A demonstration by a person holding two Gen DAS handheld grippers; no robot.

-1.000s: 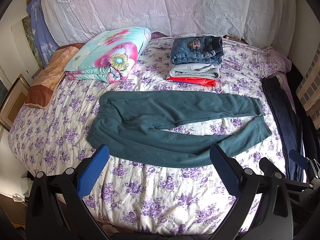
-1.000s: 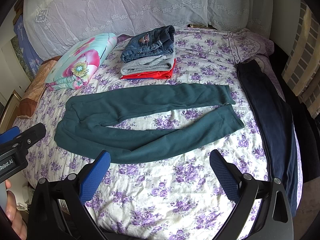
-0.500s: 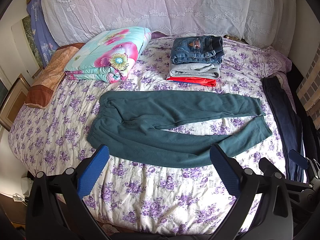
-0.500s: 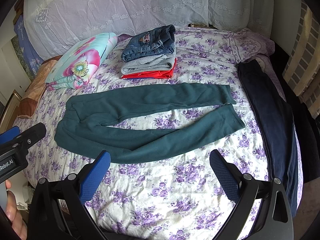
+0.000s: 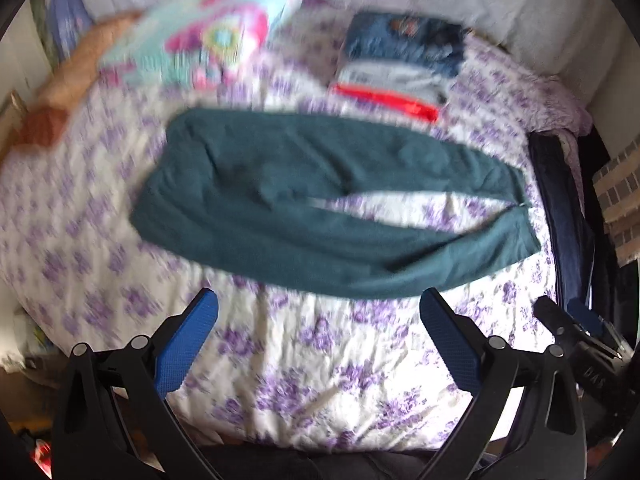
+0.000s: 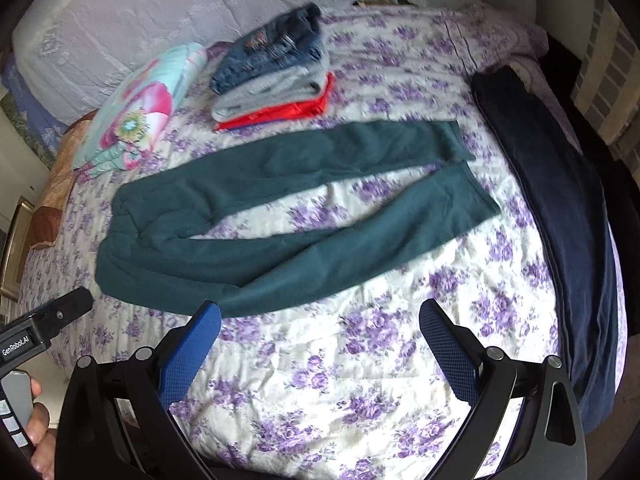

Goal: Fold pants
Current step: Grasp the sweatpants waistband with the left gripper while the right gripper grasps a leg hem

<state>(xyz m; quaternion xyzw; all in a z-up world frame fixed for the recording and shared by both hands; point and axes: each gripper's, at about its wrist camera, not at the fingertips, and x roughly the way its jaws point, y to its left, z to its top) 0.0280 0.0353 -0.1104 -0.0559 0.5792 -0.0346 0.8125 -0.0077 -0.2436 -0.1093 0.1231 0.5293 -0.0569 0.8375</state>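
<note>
Dark green pants (image 5: 304, 204) lie flat across the floral bed (image 5: 312, 364), waistband at the left, both legs running right with a gap between them. They also show in the right wrist view (image 6: 280, 216). My left gripper (image 5: 320, 340) is open and empty, above the bed just short of the near leg. My right gripper (image 6: 320, 344) is open and empty, also just short of the near leg. The left wrist view is blurred by motion.
A stack of folded clothes (image 6: 276, 80) with jeans on top sits behind the pants. A floral folded quilt (image 6: 144, 108) lies at the back left. Dark navy pants (image 6: 560, 216) lie along the bed's right edge. White lace pillows (image 6: 200, 12) line the headboard.
Both grippers have moved forward, closer to the green pants. The left wrist view has gone blurry from fast motion. Both stay open.
</note>
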